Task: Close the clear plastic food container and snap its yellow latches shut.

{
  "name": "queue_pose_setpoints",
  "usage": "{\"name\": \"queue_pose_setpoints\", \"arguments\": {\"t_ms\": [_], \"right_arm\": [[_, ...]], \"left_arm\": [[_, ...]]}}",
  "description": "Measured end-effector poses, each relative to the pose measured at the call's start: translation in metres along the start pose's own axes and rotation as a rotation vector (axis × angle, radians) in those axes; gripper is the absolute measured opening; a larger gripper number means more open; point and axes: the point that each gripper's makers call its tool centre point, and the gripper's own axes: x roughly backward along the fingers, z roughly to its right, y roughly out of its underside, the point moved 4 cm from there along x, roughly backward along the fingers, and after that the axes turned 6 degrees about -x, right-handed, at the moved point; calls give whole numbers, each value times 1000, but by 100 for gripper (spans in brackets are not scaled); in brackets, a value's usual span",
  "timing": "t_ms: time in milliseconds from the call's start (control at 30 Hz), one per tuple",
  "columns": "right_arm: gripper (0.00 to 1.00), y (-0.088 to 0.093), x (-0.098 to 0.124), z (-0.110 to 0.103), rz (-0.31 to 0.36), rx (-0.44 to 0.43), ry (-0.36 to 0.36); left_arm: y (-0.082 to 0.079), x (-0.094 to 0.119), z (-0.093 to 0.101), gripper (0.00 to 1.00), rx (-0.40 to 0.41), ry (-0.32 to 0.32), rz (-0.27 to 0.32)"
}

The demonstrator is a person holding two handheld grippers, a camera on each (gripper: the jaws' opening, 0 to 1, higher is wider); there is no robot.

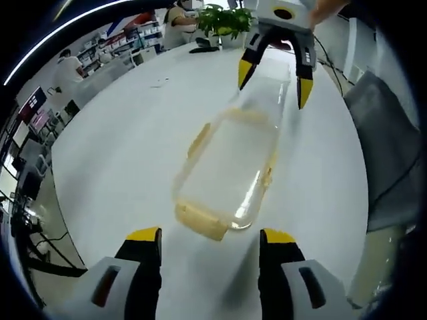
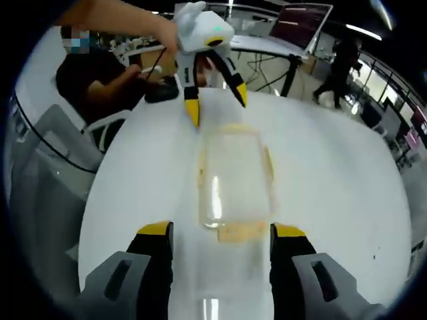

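Your left gripper and right gripper both hang released — one at each end of the container on the desk.

We see a big white bench. A green plant sits at its far end. A grey chair stands beside the bench. We see shelves far off, and a dark screen on another desk.
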Motion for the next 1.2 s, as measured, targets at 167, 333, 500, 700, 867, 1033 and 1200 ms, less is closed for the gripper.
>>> {"name": "queue_pose_setpoints", "arguments": {"t_ms": [167,333,500,700,867,1033,1200], "right_arm": [[55,3,-6,3,-20,5,-15],[55,7,-9,8,-35,5,-12],[55,9,-12,11,-47,-6,-10],[54,13,-18,11,-83,15,-29],[54,12,-22,12,-92,20,-37],[52,11,-25,20,-104,-15,-38],[52,12,-27,24,-111,-18,-33]], "left_arm": [[3,-5,-5,52,-52,24,13],[-1,-9,-7,50,-97,33,44],[-5,-16,-7,50,-125,66,52],[-3,-19,-7,50,-157,119,39],[-4,-21,-8,48,-159,160,47],[0,-25,-8,42,-163,196,32],[-2,-28,-7,43,-150,214,40]]}}
